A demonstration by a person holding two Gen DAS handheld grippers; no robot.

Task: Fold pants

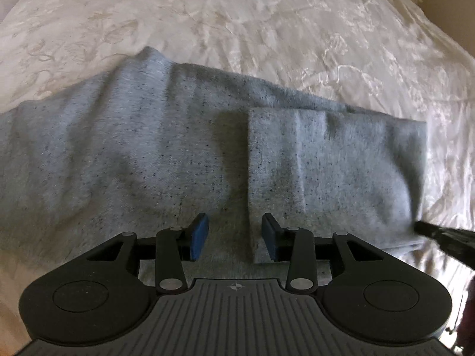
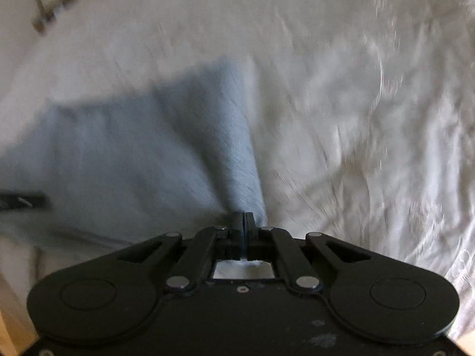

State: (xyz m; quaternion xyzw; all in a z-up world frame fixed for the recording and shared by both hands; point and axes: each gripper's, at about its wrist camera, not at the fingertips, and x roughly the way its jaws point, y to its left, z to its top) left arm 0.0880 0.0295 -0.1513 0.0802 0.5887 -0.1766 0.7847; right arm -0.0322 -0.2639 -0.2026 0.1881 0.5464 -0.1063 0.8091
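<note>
Grey speckled pants (image 1: 148, 154) lie across a white bedspread (image 1: 267, 29), with one end folded back into a flap (image 1: 326, 160) on the right. My left gripper (image 1: 235, 238) hovers over the pants with its blue pads apart. The flap's left edge runs between them and neither pad presses on it. My right gripper (image 2: 245, 222) is shut, pinching the pants (image 2: 118, 154) at their near right edge, and a ridge of cloth rises to its tips. In the left wrist view the right gripper (image 1: 439, 234) shows as a dark tip at the flap's right corner.
The bedspread (image 2: 356, 118) stretches far and right of the pants, wrinkled and patterned. Small blurred objects (image 2: 53, 9) sit beyond the bed's far left edge. A pale wall or floor strip (image 1: 445, 6) shows past the bed's far right corner.
</note>
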